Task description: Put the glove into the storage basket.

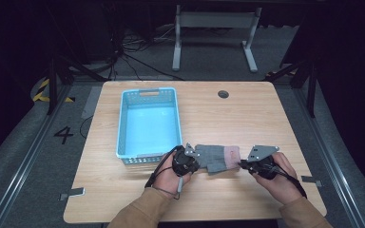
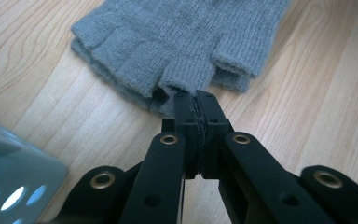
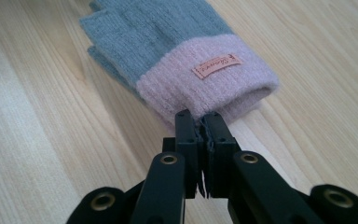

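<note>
A grey fingerless knit glove (image 1: pixel 216 158) with a pink cuff (image 3: pixel 205 88) lies flat on the wooden table, between the two hand-held grippers. In the left gripper view, my left gripper (image 2: pixel 196 99) has its jaws pressed together on the edge of a finger stub of the glove (image 2: pixel 177 42). In the right gripper view, my right gripper (image 3: pixel 199 117) pinches the rim of the pink cuff, with the jaws nearly together. The cuff carries a small tan label (image 3: pixel 216 65). From above, the left gripper (image 1: pixel 197 159) is at the glove's left end and the right gripper (image 1: pixel 241 164) at its right end.
A light blue perforated basket (image 1: pixel 123 123) stands on the table just behind and left of the left hand; its corner (image 2: pixel 14 177) shows in the left gripper view. A round cable hole (image 1: pixel 223 94) sits near the far edge. A table frame (image 1: pixel 214 21) stands on the floor beyond.
</note>
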A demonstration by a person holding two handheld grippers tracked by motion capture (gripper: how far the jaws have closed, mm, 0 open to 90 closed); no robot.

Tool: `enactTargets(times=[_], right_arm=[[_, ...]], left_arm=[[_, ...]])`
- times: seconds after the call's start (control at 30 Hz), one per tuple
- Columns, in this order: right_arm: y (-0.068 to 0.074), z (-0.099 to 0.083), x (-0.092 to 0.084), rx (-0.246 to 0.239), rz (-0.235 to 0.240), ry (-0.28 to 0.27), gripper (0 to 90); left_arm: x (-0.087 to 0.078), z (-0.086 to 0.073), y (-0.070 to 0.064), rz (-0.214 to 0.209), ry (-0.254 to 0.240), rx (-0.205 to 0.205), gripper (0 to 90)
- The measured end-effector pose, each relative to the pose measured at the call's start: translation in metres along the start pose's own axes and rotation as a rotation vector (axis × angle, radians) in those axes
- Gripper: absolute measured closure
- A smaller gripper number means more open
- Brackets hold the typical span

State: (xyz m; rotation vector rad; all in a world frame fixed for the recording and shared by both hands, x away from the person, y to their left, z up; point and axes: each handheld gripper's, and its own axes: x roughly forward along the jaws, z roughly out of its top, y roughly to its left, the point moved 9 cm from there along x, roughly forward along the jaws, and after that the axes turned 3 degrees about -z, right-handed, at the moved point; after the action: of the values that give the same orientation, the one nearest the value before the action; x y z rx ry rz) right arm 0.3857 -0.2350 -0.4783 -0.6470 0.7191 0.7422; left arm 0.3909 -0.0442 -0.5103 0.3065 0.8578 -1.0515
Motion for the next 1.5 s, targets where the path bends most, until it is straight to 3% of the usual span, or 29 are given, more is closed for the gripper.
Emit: enactTargets(times=[0.17, 0.4, 0.53, 0.63, 0.83, 1.1, 1.3, 1.5], right_arm=[[-0.007, -0.005, 0.005, -0.002, -0.009, 0.004, 86.3], [-0.006, -0.010, 0.015, 0.019, 0.001, 0.012, 85.3], [-0.006, -0.010, 0.015, 0.056, 0.013, -0.002, 73.2], [-0.006, -0.010, 0.013, 0.101, 0.037, -0.018, 66.4], [-0.014, -0.007, 0.000, 0.158, 0.028, -0.053, 59.1], [-0.032, -0.012, -0.009, 0.236, 0.012, -0.059, 55.5], [-0.043, -0.017, -0.016, 0.286, 0.005, -0.068, 53.7], [-0.047, -0.016, -0.022, 0.333, 0.010, -0.103, 57.8]], left_arm=[[0.005, -0.001, -0.004, -0.016, 0.011, -0.002, 89.0], [0.008, -0.004, -0.001, -0.011, 0.029, -0.015, 88.9], [0.009, -0.008, 0.000, -0.017, 0.060, -0.034, 87.7], [0.007, -0.008, 0.000, -0.005, 0.053, -0.044, 76.9], [-0.004, 0.005, -0.003, 0.030, 0.002, -0.032, 58.7], [-0.004, 0.031, -0.016, 0.025, -0.001, 0.003, 37.8], [0.009, 0.044, -0.012, 0.017, 0.008, 0.017, 30.0], [0.023, 0.052, -0.005, 0.003, 0.046, 0.038, 29.4]])
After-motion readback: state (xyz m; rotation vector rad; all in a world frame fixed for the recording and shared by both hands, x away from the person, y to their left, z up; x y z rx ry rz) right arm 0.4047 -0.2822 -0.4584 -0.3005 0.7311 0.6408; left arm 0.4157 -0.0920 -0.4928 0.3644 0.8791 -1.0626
